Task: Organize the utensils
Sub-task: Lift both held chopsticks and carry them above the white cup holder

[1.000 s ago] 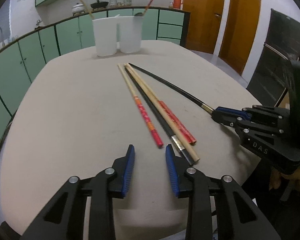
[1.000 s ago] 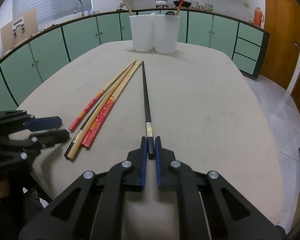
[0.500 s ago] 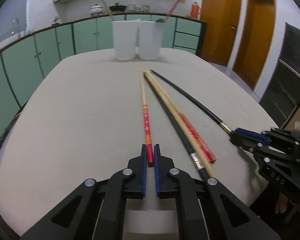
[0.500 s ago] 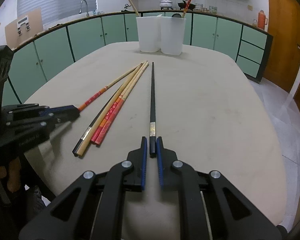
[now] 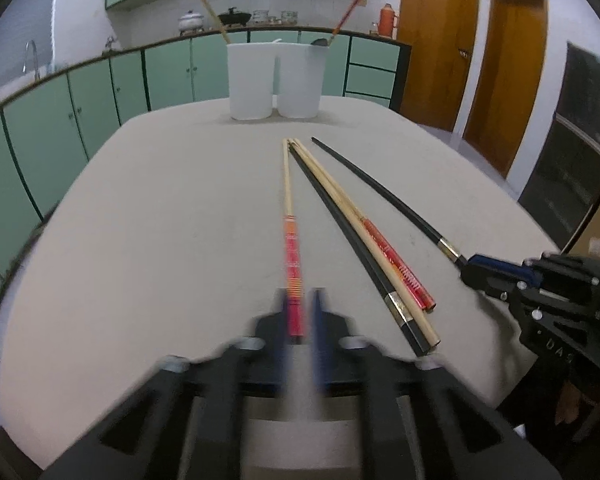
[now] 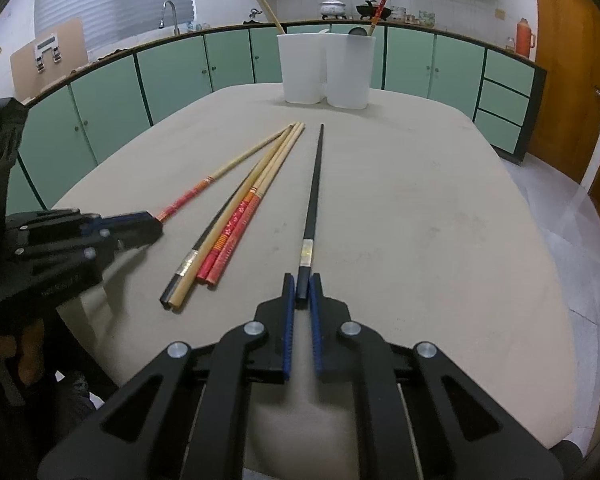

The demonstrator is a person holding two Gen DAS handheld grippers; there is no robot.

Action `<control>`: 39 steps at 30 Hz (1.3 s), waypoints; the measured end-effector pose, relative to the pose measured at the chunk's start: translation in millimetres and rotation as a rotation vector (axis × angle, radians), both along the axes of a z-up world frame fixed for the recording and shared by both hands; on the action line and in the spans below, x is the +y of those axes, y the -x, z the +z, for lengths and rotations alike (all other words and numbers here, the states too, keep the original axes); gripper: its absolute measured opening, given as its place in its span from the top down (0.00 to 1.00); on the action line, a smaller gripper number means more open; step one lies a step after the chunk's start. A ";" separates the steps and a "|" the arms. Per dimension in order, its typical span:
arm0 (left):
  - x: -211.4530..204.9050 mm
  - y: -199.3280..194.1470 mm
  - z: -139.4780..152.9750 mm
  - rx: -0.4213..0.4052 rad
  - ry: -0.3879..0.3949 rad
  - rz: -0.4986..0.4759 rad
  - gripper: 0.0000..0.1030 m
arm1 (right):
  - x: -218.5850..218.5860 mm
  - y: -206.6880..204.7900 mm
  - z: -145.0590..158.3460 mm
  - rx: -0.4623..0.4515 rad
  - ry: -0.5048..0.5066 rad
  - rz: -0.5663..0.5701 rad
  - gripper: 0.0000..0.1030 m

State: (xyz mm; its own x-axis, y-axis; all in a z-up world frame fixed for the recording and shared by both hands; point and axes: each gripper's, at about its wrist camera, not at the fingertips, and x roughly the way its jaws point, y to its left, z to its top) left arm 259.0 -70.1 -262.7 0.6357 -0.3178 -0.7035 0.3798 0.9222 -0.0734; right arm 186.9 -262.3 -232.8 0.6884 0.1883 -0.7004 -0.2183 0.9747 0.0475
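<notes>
**Both grippers clamped on chopstick ends at the near table edge**

My left gripper (image 5: pixel 300 320) sits low at the bottom centre of its own view, blurred, its blue pads pinched on the red-printed end of a bamboo chopstick (image 5: pixel 288 216) that runs straight up the frame toward the far side of the table (image 5: pixel 160 220). In the right wrist view I see the same gripper (image 6: pixel 148 226) coming in from the left edge, level with the tabletop, fingers pointing right and closed on that chopstick's red end (image 6: pixel 188 196).

My right gripper (image 6: pixel 302 292) is at lower centre of its view, fingers (image 6: pixel 288 300) aimed up the frame and shut on the near end of a black chopstick (image 6: pixel 314 184) with a silver band just ahead of the pads. From the left wrist view it (image 5: pixel 470 266) enters from the right edge, tips angled toward upper left.

Between the two held sticks, three more chopsticks (image 6: pixel 228 232) lie bundled and touching on the table: one black with a silver band, one plain bamboo, one red-printed.

At the far end, upper centre of both frames, two white utensil holders (image 6: pixel 326 68) stand touching side by side, a chopstick leaning out of each; I can make out a dark spoon in the right one
</notes>
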 end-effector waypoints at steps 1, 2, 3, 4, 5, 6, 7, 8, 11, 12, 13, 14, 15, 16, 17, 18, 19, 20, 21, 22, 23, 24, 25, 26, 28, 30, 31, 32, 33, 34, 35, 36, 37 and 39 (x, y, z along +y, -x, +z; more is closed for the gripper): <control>2.5 0.4 2.5 -0.002 0.010 0.007 0.94 | 0.2 1.8 2.9 -0.007 -0.002 0.001 0.94; 4.6 1.2 5.6 -0.003 0.018 0.012 0.94 | 0.5 3.5 7.5 -0.011 -0.003 -0.003 0.94; 7.8 2.8 12.6 -0.001 0.031 0.017 0.94 | 0.1 5.6 13.0 -0.016 -0.008 -0.010 0.94; 8.8 4.2 17.2 -0.005 0.037 0.020 0.94 | -0.5 7.8 17.6 -0.019 -0.016 -0.015 0.94; 10.4 6.6 23.6 -0.011 0.043 0.025 0.94 | -1.6 11.0 24.8 -0.024 -0.027 -0.021 0.94; 12.7 10.3 33.0 -0.021 0.051 0.028 0.94 | -2.0 14.0 29.9 -0.032 -0.028 -0.025 0.94; 14.4 13.6 41.0 -0.033 0.052 0.031 0.94 | -2.5 18.2 39.8 -0.046 -0.025 -0.028 0.94; 17.2 17.7 51.9 -0.046 0.055 0.035 0.94 | -3.5 21.4 49.7 -0.056 -0.027 -0.029 0.94; 23.3 24.0 77.9 -0.071 0.065 0.037 0.94 | -5.5 26.5 79.9 -0.089 -0.023 -0.023 0.94; 24.7 24.7 84.9 -0.082 0.065 0.037 0.94 | -5.9 26.5 88.2 -0.096 -0.020 -0.018 0.94; 26.5 25.6 94.1 -0.095 0.066 0.034 0.94 | -6.0 25.5 101.5 -0.110 -0.016 -0.009 0.94; 27.9 25.4 105.5 -0.112 0.065 0.028 0.94 | -6.2 23.6 114.5 -0.125 -0.012 0.000 0.94; 29.1 24.8 115.3 -0.128 0.067 0.025 0.94 | -6.4 20.1 126.7 -0.137 -0.008 0.011 0.94; 30.1 24.4 121.3 -0.138 0.071 0.022 0.94 | -6.7 16.3 133.8 -0.140 -0.003 0.016 0.94; 31.3 22.4 129.9 -0.160 0.072 0.021 0.94 | -8.3 12.2 139.5 -0.140 -0.003 0.019 0.94; 30.7 21.8 133.5 -0.173 0.065 0.021 0.94 | -13.0 9.3 141.1 -0.137 -0.014 0.014 0.92; 31.1 19.9 135.3 -0.182 0.061 0.026 0.94 | -17.7 10.2 137.4 -0.138 -0.033 0.006 0.90; 32.9 18.5 135.6 -0.179 0.066 0.028 0.94 | -23.3 12.1 127.2 -0.124 -0.063 -0.006 0.87; 35.5 18.2 132.6 -0.172 0.075 0.033 0.94 | -26.1 14.2 113.1 -0.095 -0.071 -0.017 0.85; 36.8 18.2 129.1 -0.165 0.075 0.037 0.94 | -25.2 18.6 91.9 -0.065 -0.051 -0.023 0.85; 38.2 18.6 125.4 -0.158 0.079 0.040 0.94 | -23.3 22.5 74.5 -0.044 -0.039 -0.022 0.84; 39.3 19.7 122.3 -0.156 0.084 0.042 0.94 | -21.9 25.5 51.4 -0.011 -0.039 -0.022 0.80; 39.5 20.3 120.4 -0.152 0.086 0.043 0.94 | -21.3 26.1 39.2 0.010 -0.047 -0.025 0.78; 39.7 20.5 120.2 -0.150 0.090 0.044 0.94 | -19.4 27.0 23.8 0.034 -0.047 -0.028 0.74; 40.0 21.7 121.8 -0.151 0.089 0.047 0.94 | -13.8 27.0 4.7 0.057 -0.021 -0.035 0.71; 39.9 20.6 123.1 -0.154 0.088 0.051 0.94 | -13.6 26.2 -3.6 0.071 -0.018 -0.048 0.71; 39.9 20.6 123.4 -0.155 0.088 0.052 0.94 | -14.0 26.8 -4.1 0.066 -0.021 -0.060 0.71; 39.8 20.2 124.5 -0.157 0.087 0.052 0.94 | -16.0 26.1 -3.8 0.064 -0.028 -0.068 0.71; 39.2 20.1 124.6 -0.160 0.085 0.053 0.94 | -19.0 25.3 -4.1 0.066 -0.039 -0.075 0.71; 38.9 21.2 124.2 -0.163 0.085 0.053 0.94 | -20.9 23.6 -7.0 0.077 -0.051 -0.074 0.71; 37.8 21.6 123.9 -0.166 0.083 0.053 0.94 | -20.9 23.1 -9.5 0.078 -0.054 -0.069 0.71; 36.8 24.2 122.9 -0.168 0.081 0.054 0.94 | -20.7 22.3 -10.2 0.075 -0.052 -0.066 0.70; 35.6 25.2 122.6 -0.169 0.080 0.053 0.94 | -19.7 22.0 -9.6 0.075 -0.049 -0.066 0.72; 34.1 28.1 122.7 -0.172 0.073 0.052 0.94 | -19.0 22.7 -8.7 0.075 -0.040 -0.066 0.92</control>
State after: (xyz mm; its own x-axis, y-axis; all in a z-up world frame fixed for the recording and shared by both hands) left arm 230.9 -36.0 -140.0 0.7614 -0.3276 -0.5593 0.3443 0.9355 -0.0792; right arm 164.2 -281.3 -241.4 0.6463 0.1729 -0.7432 -0.1481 0.9839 0.1002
